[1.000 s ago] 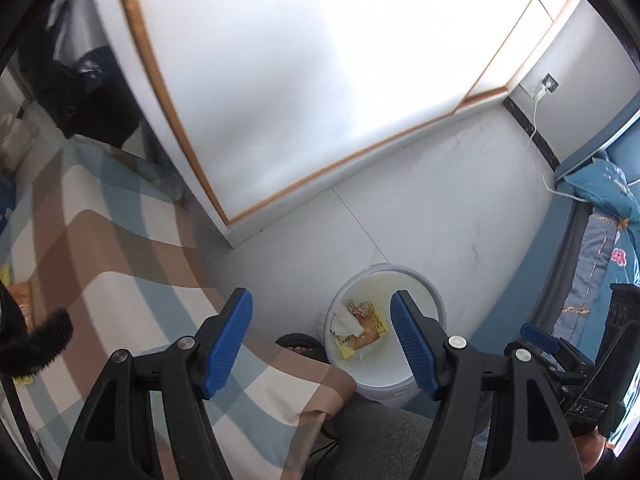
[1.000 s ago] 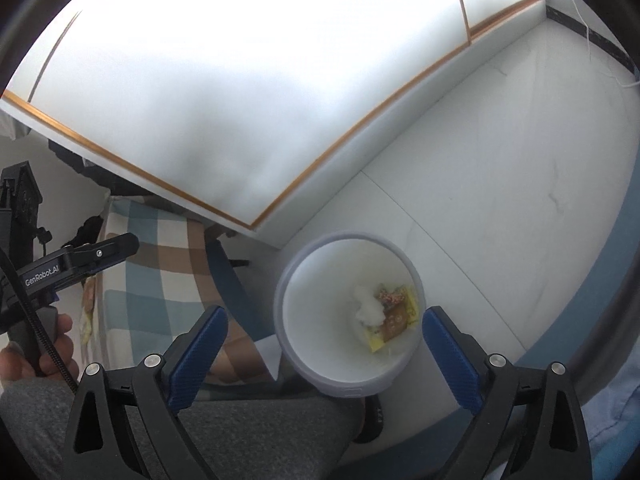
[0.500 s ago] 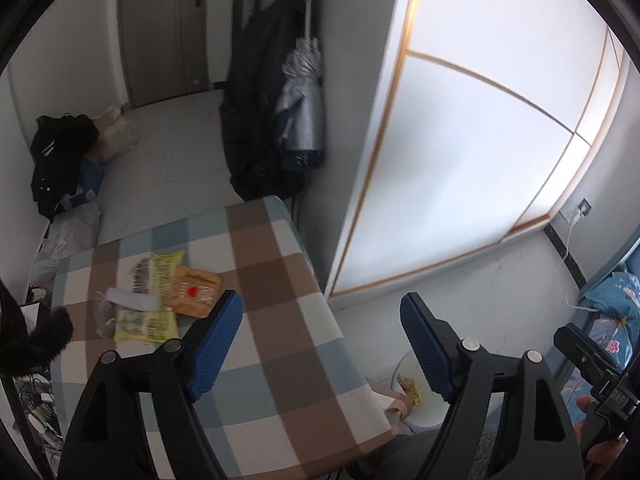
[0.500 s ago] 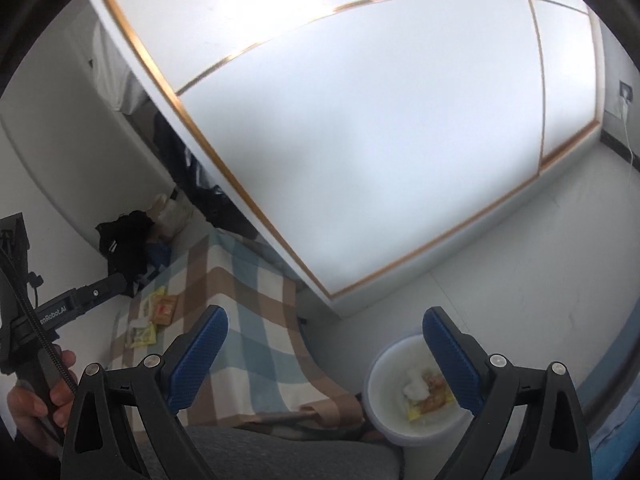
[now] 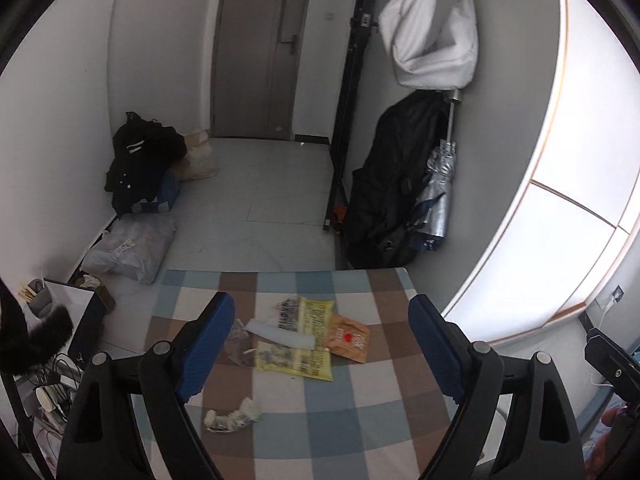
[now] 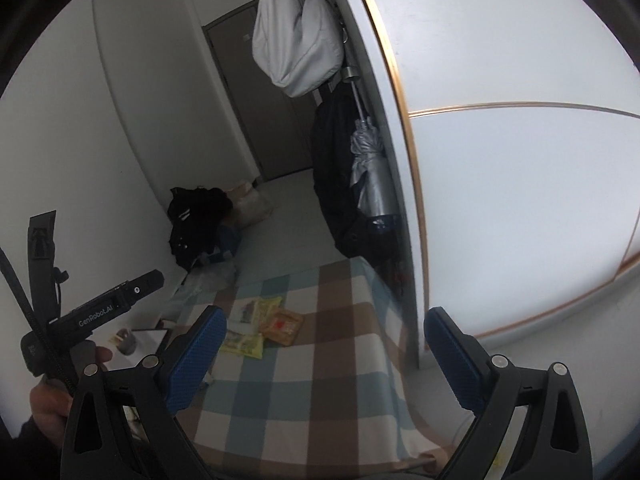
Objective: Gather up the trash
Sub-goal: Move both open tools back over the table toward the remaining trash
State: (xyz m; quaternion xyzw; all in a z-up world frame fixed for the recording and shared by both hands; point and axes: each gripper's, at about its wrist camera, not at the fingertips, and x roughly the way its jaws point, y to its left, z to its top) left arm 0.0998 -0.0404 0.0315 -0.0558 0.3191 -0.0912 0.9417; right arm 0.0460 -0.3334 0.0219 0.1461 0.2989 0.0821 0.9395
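On the checked tablecloth (image 5: pixel 360 432) lies a heap of trash: yellow printed wrappers (image 5: pixel 308 344), an orange packet (image 5: pixel 350 338), a white strip (image 5: pixel 280 334) and a clear wrapper (image 5: pixel 236 340). A crumpled paper wad (image 5: pixel 232 420) lies nearer to me. My left gripper (image 5: pixel 320 348) is open and empty, above the table, with the heap between its fingers. My right gripper (image 6: pixel 324 356) is open and empty, farther back; the wrappers (image 6: pixel 252 328) and orange packet (image 6: pixel 282 326) show beyond its left finger (image 6: pixel 192 360).
A dark coat and folded silver umbrella (image 5: pixel 436 196) hang by the white sliding door (image 5: pixel 560 200). Bags and dark clothes (image 5: pixel 140 160) lie on the floor by the grey door (image 5: pixel 260 48). A small side stand with a cup (image 5: pixel 38 300) is at the table's left.
Both grippers have swung up and away from the white bin on the floor and now face the table and its trash. Both stayed open and empty.
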